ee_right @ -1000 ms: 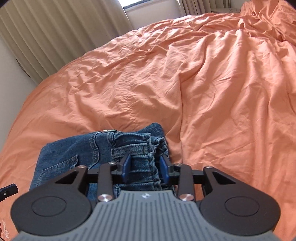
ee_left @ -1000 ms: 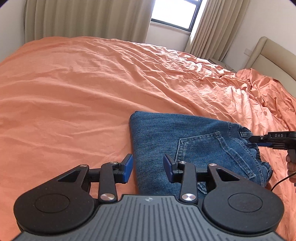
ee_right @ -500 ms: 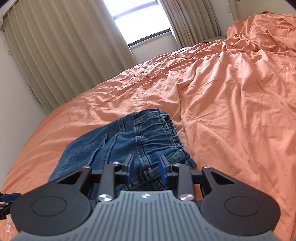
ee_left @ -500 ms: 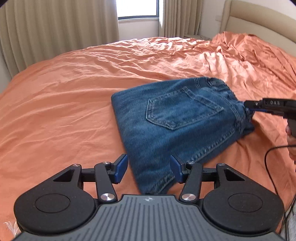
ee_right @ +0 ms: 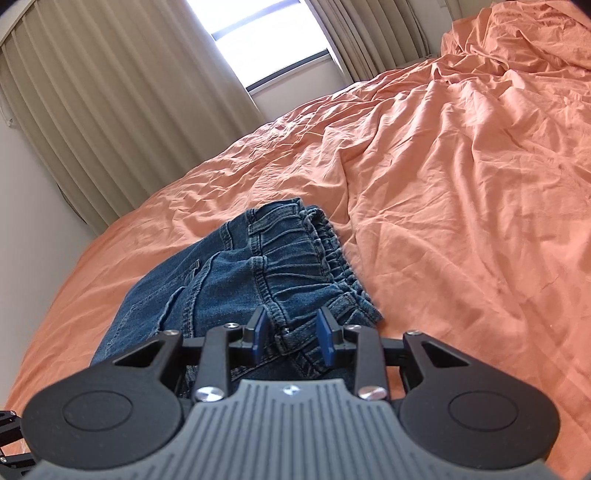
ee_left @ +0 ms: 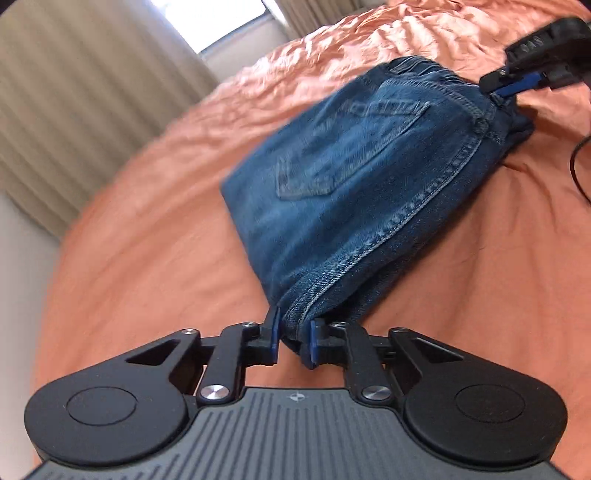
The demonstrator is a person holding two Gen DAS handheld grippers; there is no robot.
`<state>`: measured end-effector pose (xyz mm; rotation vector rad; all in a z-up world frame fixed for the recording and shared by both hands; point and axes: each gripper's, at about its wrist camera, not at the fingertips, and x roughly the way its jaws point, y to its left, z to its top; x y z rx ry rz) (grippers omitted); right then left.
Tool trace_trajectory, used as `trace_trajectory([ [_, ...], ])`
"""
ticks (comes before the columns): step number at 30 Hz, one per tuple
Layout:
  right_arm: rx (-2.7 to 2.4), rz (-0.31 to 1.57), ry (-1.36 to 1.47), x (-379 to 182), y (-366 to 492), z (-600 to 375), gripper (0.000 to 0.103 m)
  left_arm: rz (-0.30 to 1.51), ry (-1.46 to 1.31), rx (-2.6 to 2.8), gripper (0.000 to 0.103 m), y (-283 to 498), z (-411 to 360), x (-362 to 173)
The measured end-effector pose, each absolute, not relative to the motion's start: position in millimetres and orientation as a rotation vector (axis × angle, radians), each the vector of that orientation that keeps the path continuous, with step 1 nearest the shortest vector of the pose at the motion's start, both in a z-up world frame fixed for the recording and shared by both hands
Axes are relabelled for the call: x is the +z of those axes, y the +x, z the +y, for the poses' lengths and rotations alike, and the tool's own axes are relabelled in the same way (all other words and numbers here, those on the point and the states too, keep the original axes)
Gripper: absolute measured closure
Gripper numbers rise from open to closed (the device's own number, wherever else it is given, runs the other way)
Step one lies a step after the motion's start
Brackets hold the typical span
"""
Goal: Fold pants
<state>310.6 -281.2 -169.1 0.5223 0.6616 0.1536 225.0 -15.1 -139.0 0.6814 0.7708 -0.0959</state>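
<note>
Folded blue denim pants (ee_left: pixel 351 184) lie on the orange bed sheet (ee_left: pixel 147 258), back pocket up. My left gripper (ee_left: pixel 293 338) is at the near folded corner; its jaws are closing and the blue pads pinch the denim edge between them. At the far corner, my right gripper (ee_left: pixel 517 85) grips the elastic waistband. In the right wrist view the gathered waistband of the pants (ee_right: pixel 240 280) fills the gap of the right gripper (ee_right: pixel 291 332), with both pads against the cloth. The pants' underside is hidden.
Wrinkled orange sheet (ee_right: pixel 461 203) covers the whole bed, bunched up at the far right (ee_right: pixel 535 33). Beige curtains (ee_right: pixel 110 110) and a bright window (ee_right: pixel 266 40) stand behind the bed. A white wall (ee_right: pixel 33 240) borders the left. A black cable (ee_left: pixel 576 166) hangs near the right gripper.
My left gripper swung round and rolled, came down to the pants' near corner and closed from wide open onto the denim. The right gripper drew back slightly while staying on the waistband.
</note>
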Motion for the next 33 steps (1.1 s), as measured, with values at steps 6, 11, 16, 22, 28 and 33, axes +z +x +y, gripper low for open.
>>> trace_trajectory([
  [6,0.154,0.727,0.554,-178,319,-285,0.078,0.826,0.785,-0.14,0.089,227,-14,-144],
  [11,0.144,0.777,0.529,-190,324,-283,0.087,0.92,0.677,-0.119,0.089,237,-2,-180],
  [16,0.148,0.773,0.562,-194,326,-288,0.088,0.975,0.595,-0.111,0.089,243,5,-176],
  [22,0.155,0.714,0.642,-178,310,-306,0.07,1.05,0.466,-0.113,0.088,230,28,-154],
  [28,0.168,0.687,0.824,-176,295,-339,0.053,1.005,0.196,-0.105,0.073,221,59,-112],
  [33,0.194,0.734,0.891,-182,294,-343,0.045,0.955,-0.052,-0.097,0.056,238,79,-90],
])
